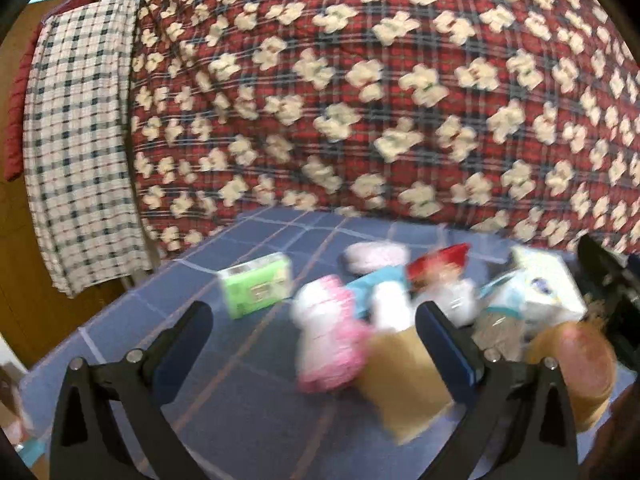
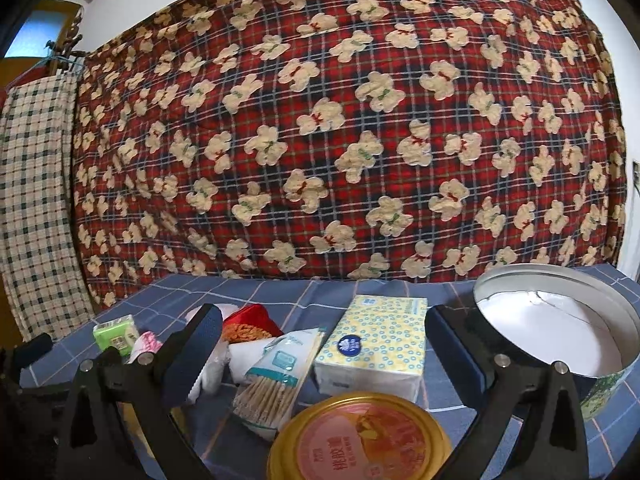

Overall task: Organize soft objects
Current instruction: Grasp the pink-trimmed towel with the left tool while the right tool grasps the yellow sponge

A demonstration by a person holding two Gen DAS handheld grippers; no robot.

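My right gripper (image 2: 324, 344) hung wide open and empty above the tissue pack (image 2: 374, 344), which lay just left of the round tin (image 2: 560, 320). I judged a square, centred squeeze best. My left gripper (image 1: 314, 332) also gaped, empty, near the pink plush (image 1: 328, 332).

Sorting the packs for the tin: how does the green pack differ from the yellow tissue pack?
The green pack is plain bright green with a small label; the yellow tissue pack has blue rings and a dark round sticker. The green pack looks smaller and lies far left, apart from the pile; the yellow tissue pack sits centre, near the round tin. Both are soft rectangular packs on the blue cloth.
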